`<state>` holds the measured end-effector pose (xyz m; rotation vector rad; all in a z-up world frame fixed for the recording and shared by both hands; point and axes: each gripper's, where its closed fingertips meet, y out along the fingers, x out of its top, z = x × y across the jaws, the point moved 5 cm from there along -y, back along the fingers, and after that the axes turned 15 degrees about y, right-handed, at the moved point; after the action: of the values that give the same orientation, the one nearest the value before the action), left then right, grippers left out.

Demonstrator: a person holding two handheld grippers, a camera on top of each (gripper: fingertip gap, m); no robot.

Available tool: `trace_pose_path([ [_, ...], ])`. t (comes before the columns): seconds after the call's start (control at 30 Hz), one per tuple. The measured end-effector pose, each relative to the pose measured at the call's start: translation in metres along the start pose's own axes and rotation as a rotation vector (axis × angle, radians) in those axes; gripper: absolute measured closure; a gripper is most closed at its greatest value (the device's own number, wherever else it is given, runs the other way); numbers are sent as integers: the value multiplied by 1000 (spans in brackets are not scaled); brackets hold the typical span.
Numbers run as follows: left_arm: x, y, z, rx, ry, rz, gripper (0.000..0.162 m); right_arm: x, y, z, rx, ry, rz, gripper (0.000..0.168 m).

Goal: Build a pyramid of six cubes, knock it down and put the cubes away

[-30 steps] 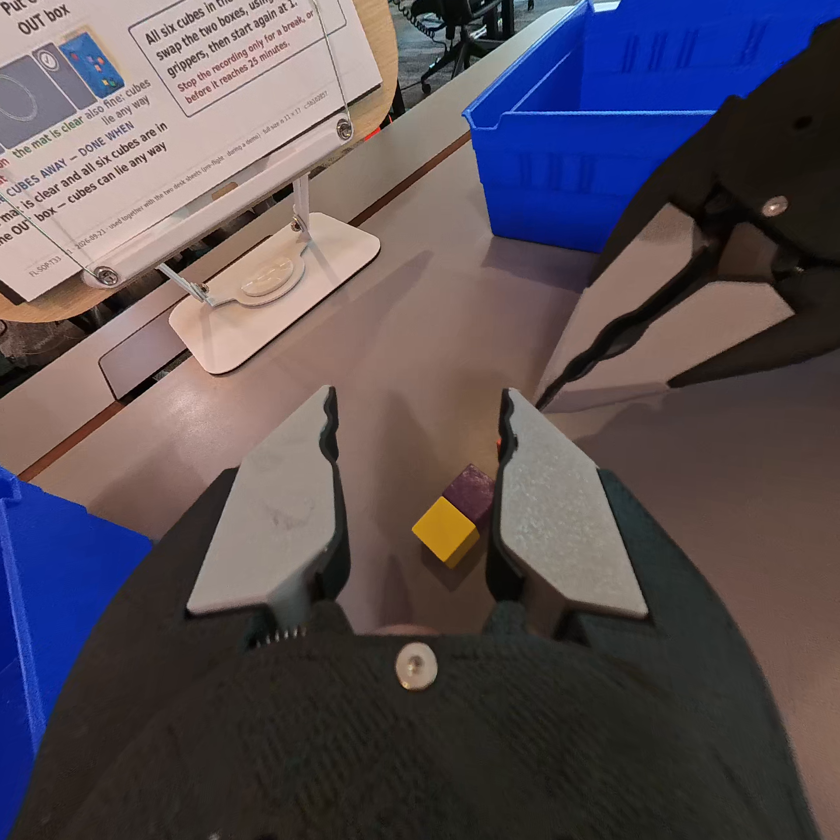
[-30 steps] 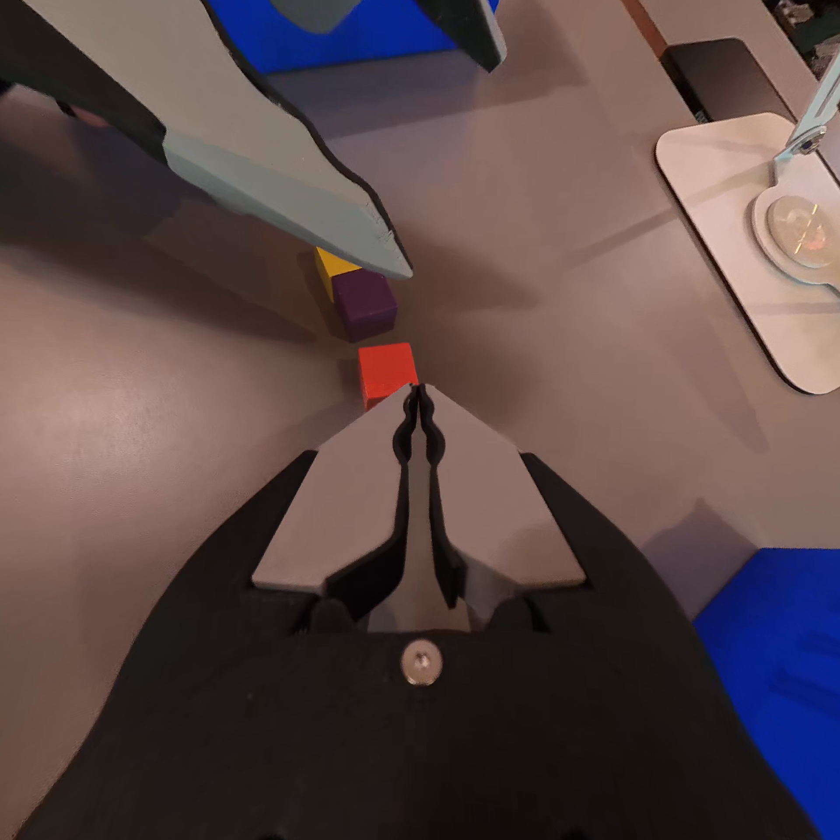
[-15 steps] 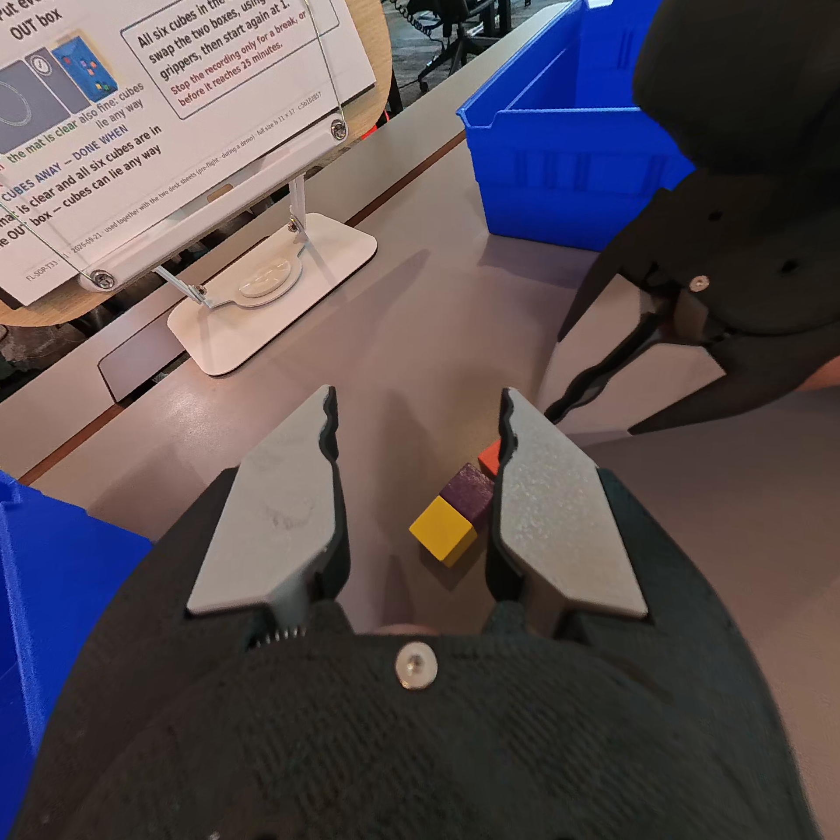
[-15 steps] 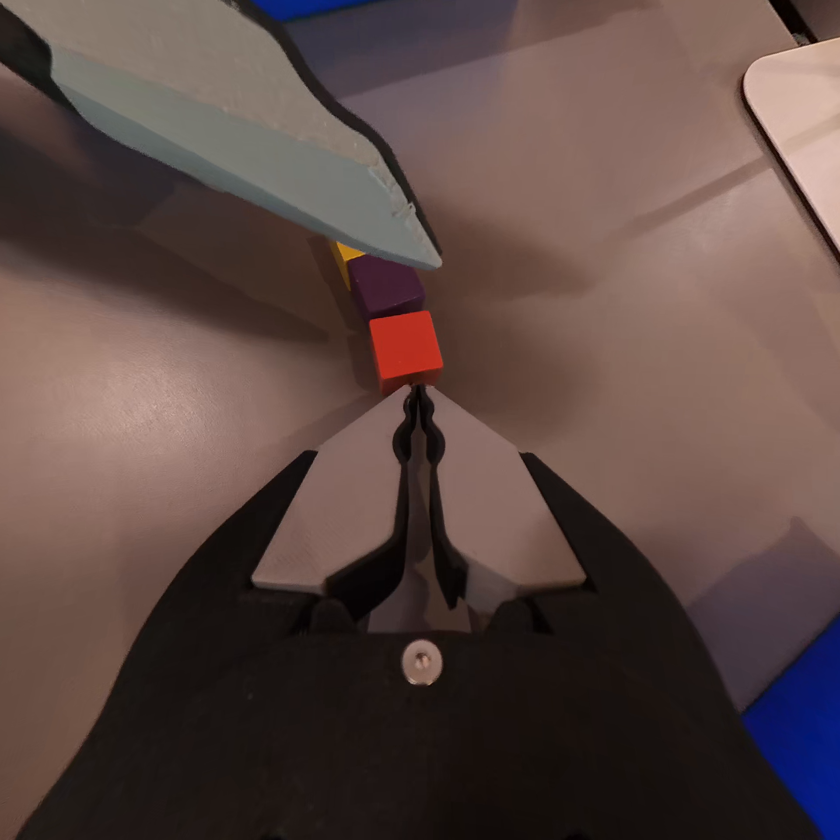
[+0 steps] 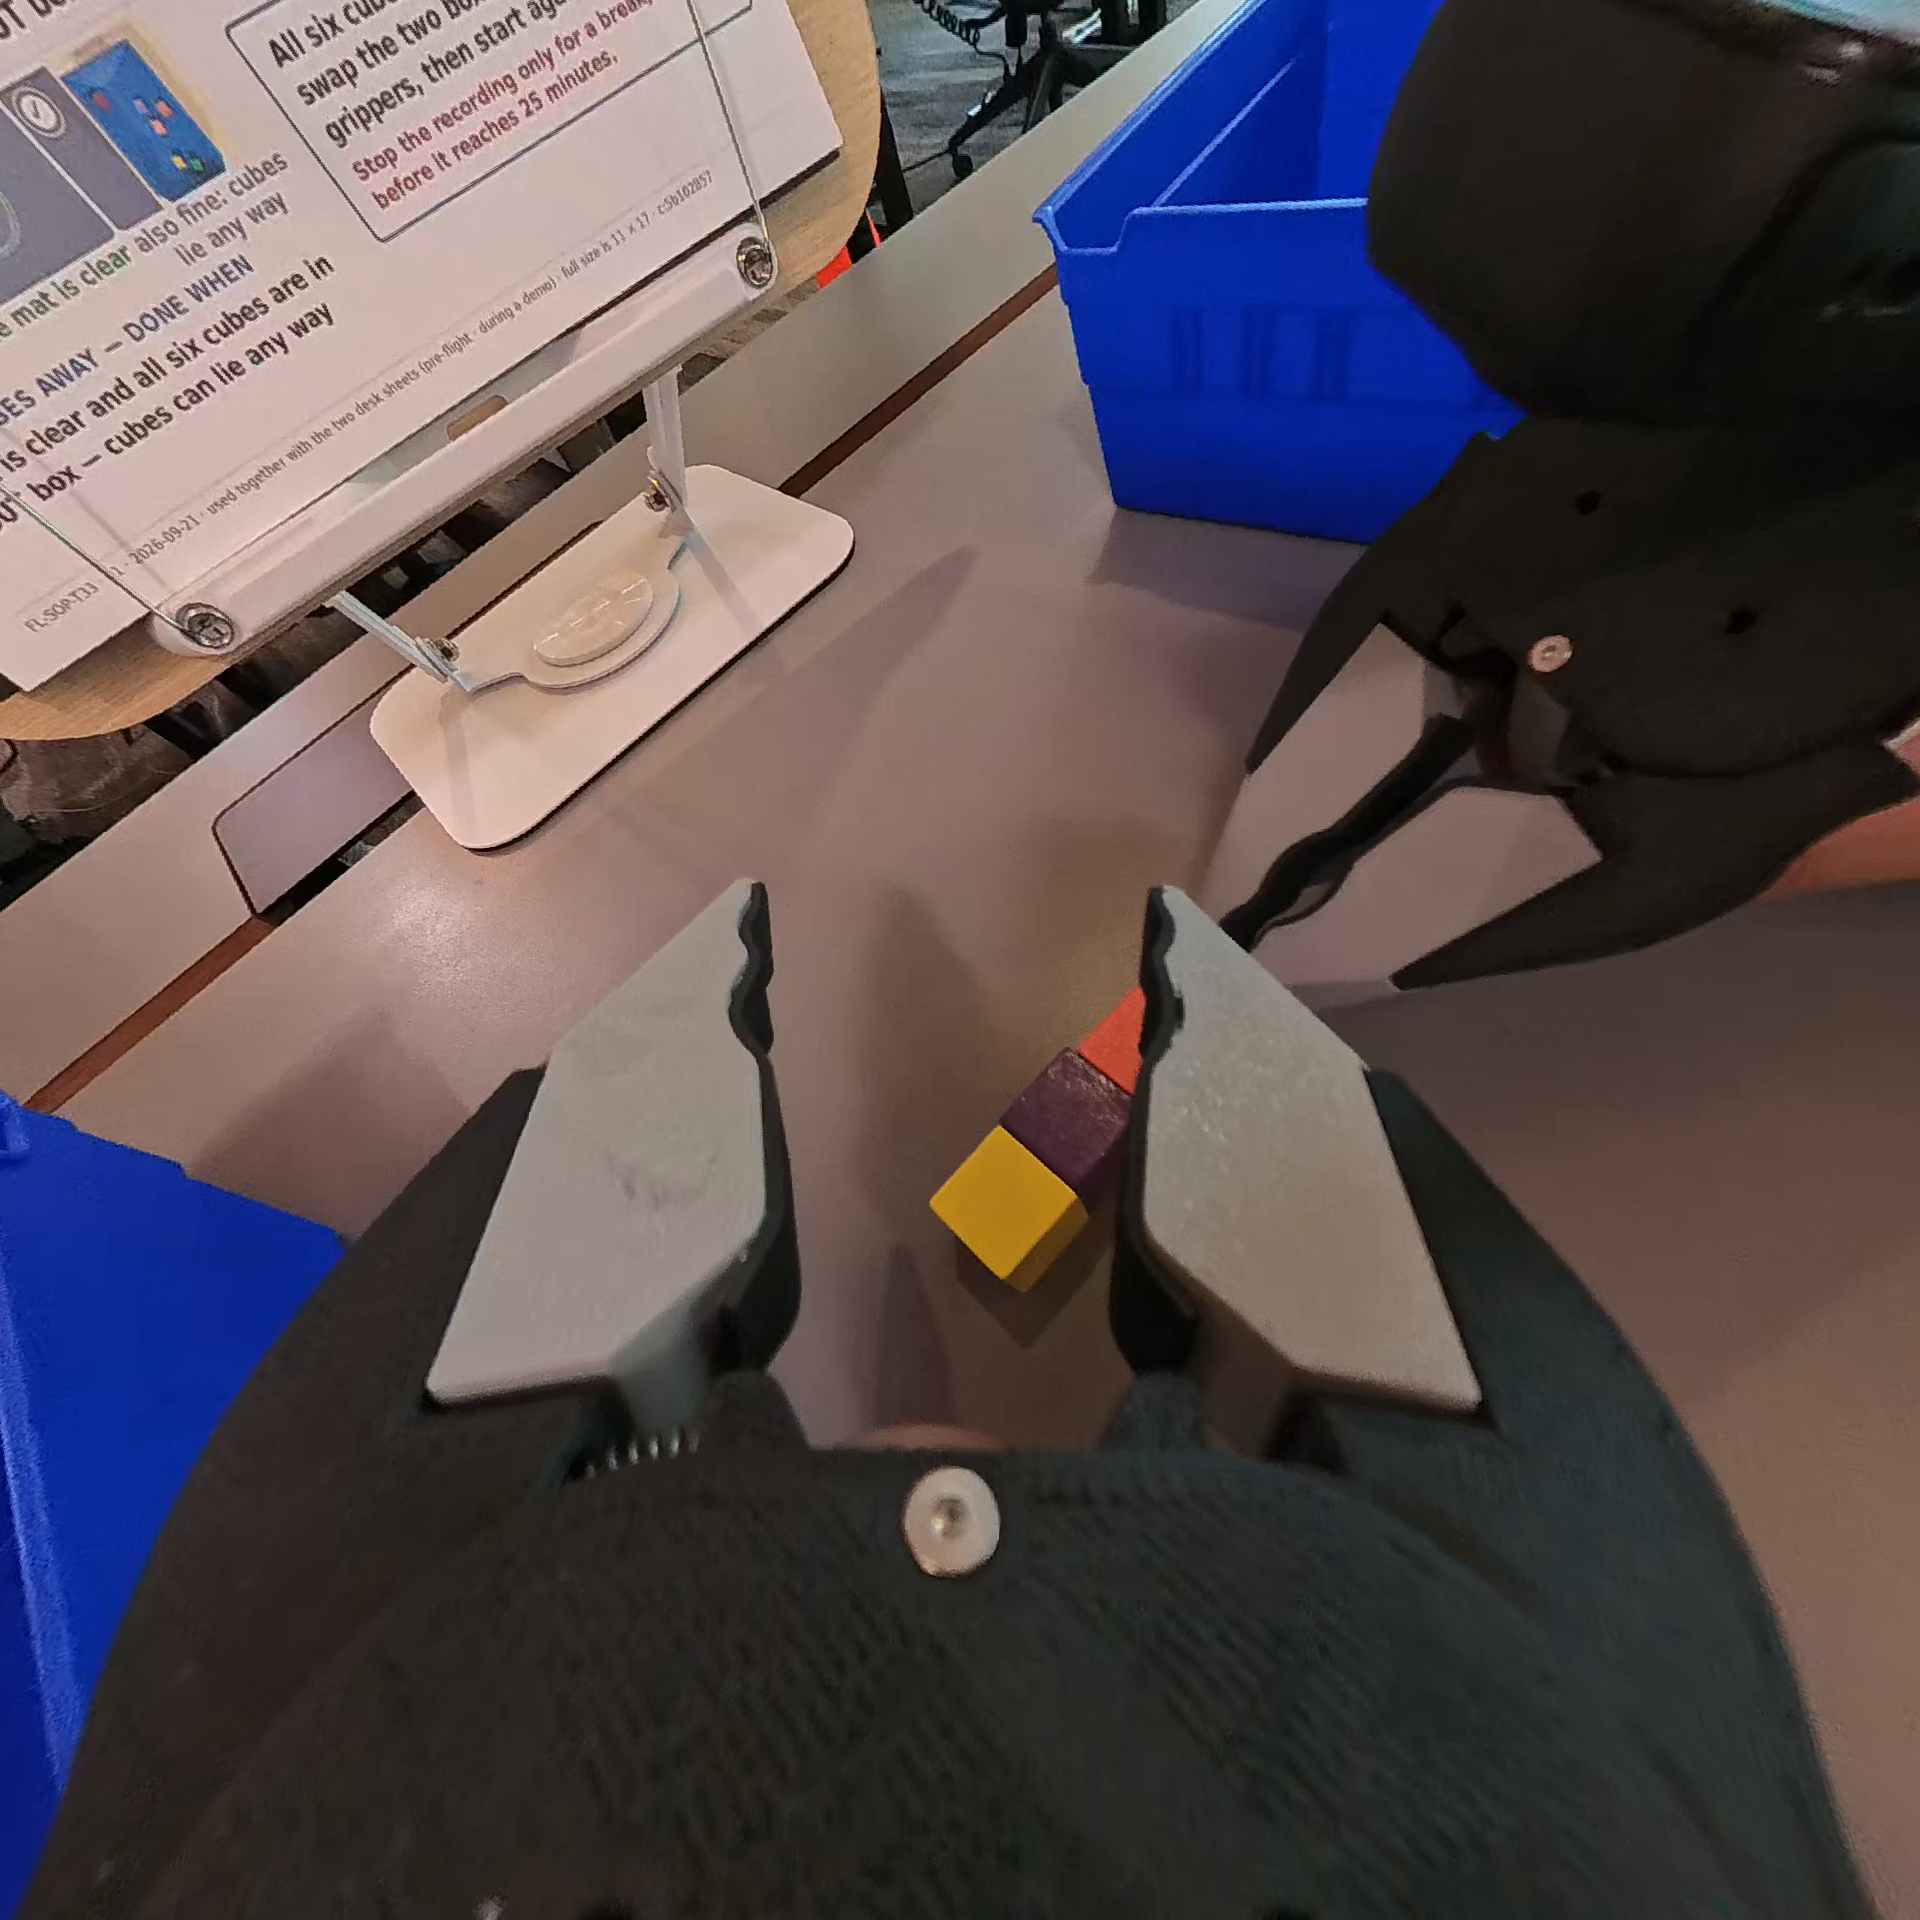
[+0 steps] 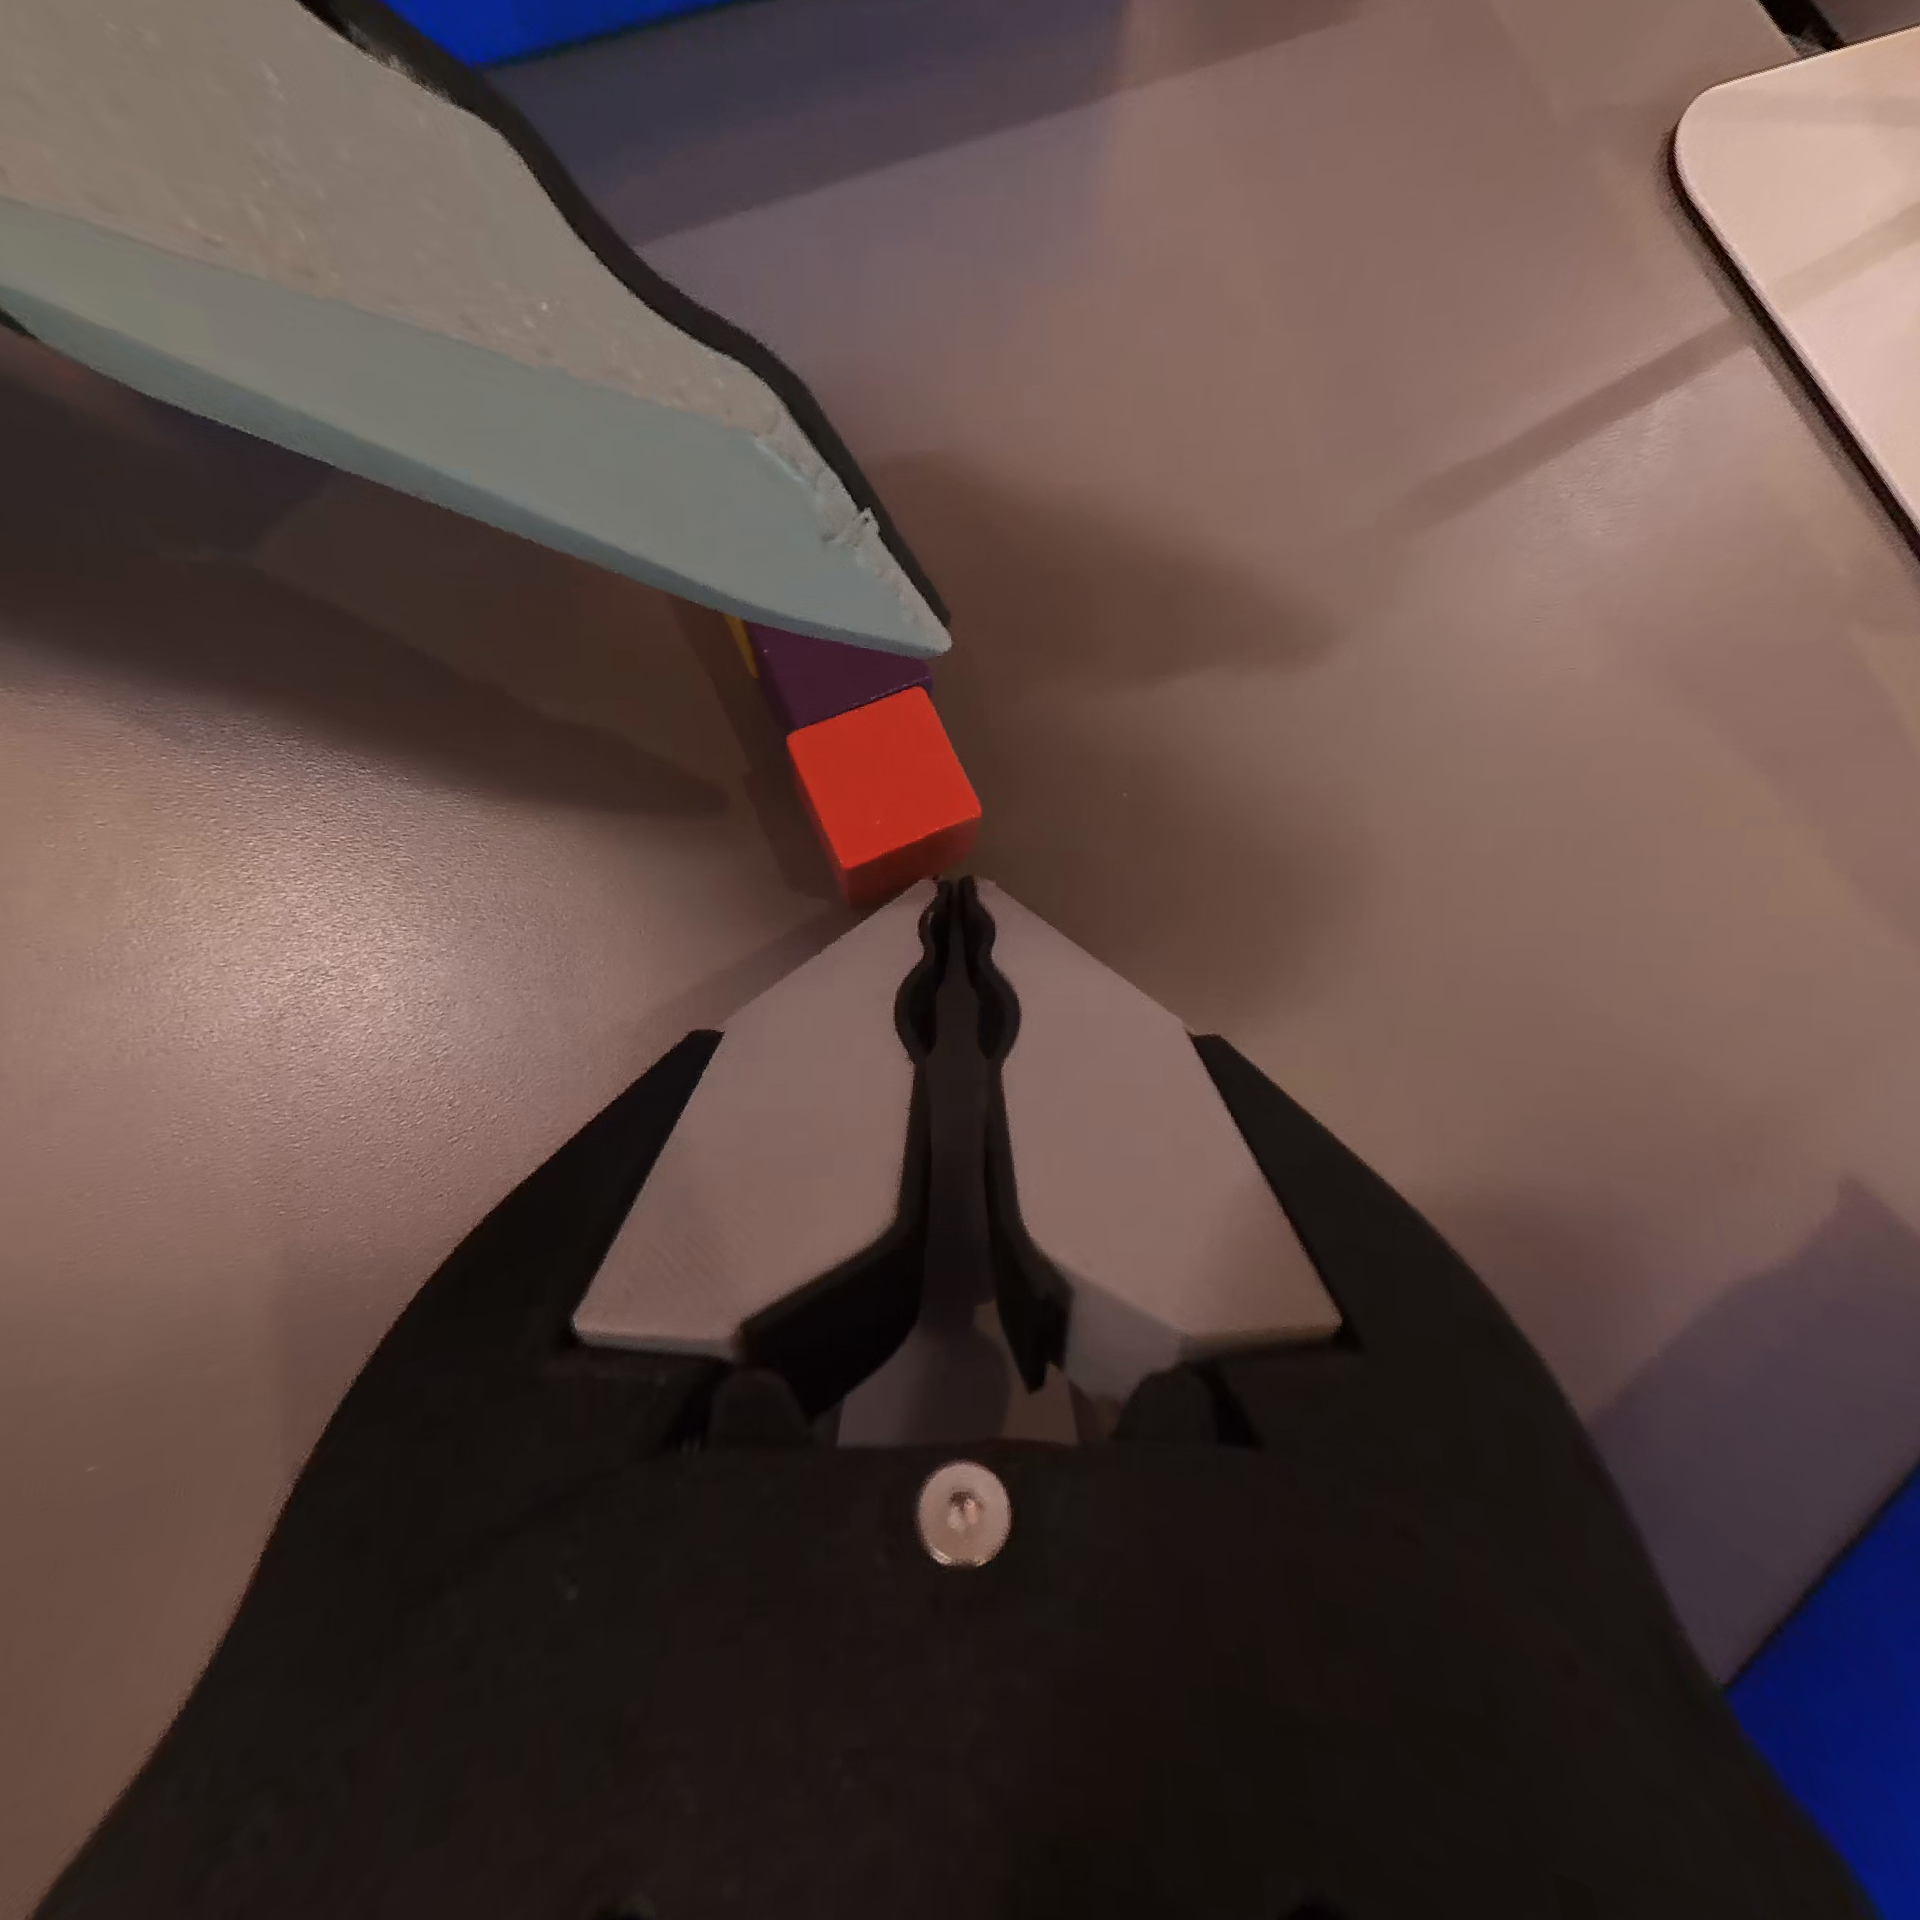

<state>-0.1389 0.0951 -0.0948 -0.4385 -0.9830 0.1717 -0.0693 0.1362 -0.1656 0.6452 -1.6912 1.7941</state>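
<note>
Three cubes lie in a touching row on the grey mat: a yellow cube (image 5: 1013, 1205), a purple cube (image 5: 1075, 1117) and a red cube (image 5: 1114, 1034). My left gripper (image 5: 954, 935) is open and empty and hovers above the row; its right finger hides part of the red cube. My right gripper (image 6: 954, 885) is shut and empty, with its tips against the near side of the red cube (image 6: 881, 790). It also shows in the left wrist view (image 5: 1242, 925). The purple cube (image 6: 831, 675) lies behind the red one, under the left gripper's finger (image 6: 520, 436).
A blue bin (image 5: 1247, 343) stands at the far right of the table and another blue bin (image 5: 114, 1330) at the near left. A white stand base (image 5: 613, 644) carries an instruction sheet (image 5: 312, 208) at the far left. The gap from one gripper's tips to the other's is roughly 9 cm.
My shut right gripper has pushed the red cube forward until it touches the purple cube. The left gripper has stayed open over the row.
</note>
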Motion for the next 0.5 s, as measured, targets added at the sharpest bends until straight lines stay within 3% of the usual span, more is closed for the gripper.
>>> trace_pose_path([
  [0.5,1,0,-2,-11,7,-12,92,10,-12,-31,-141,101,-136,150],
])
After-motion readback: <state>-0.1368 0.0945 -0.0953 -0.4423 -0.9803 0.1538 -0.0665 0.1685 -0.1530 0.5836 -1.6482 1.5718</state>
